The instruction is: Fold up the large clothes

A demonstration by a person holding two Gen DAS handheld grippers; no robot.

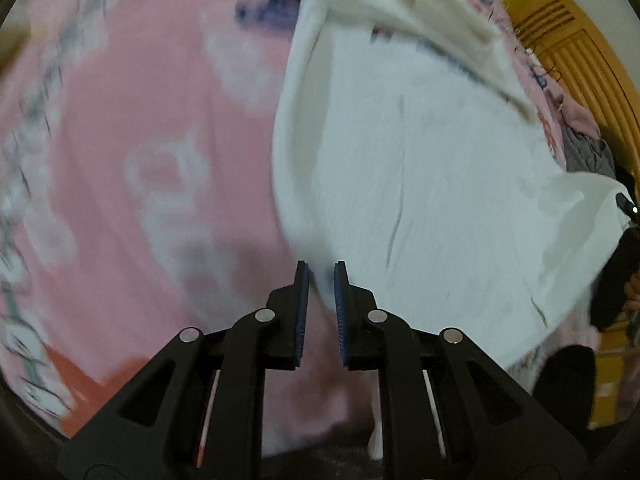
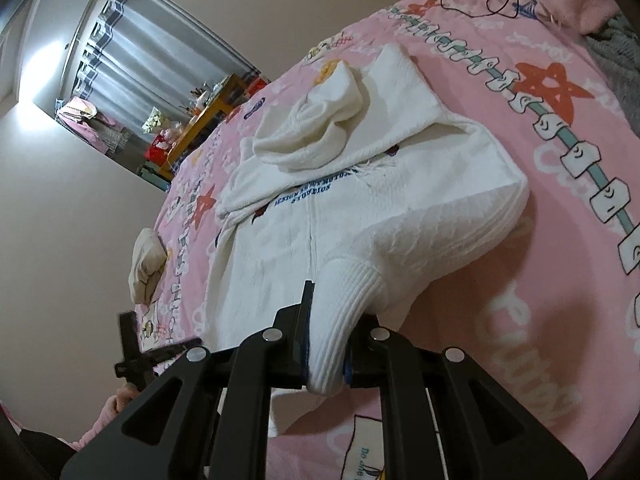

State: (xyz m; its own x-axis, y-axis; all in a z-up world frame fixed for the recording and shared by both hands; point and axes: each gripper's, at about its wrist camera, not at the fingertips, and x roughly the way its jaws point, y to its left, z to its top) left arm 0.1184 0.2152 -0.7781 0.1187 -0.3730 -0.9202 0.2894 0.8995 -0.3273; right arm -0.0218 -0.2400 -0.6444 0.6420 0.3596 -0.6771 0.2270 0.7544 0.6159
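Right wrist view, white knit sweater [image 2: 360, 200], ribbed cuff [image 2: 344, 320] clamped by right hand-held gripper [image 2: 328, 344]; left hand-held gripper [image 1: 321, 312] parted

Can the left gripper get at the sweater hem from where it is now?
Probably yes: left gripper is open, nothing between its fingers, with the white sweater edge right at the tips. Blur hides whether they touch.

1. The left gripper [image 1: 321, 276] has its jaws a narrow gap apart, blue pads facing each other. White cloth lies at the tips; whether it is pinched cannot be told.
2. The right gripper [image 2: 328, 320] is clamped on the ribbed cuff [image 2: 344, 312], which fills the space between its fingers.
3. The left gripper also shows low at the left of the right wrist view [image 2: 136, 354], blurred.
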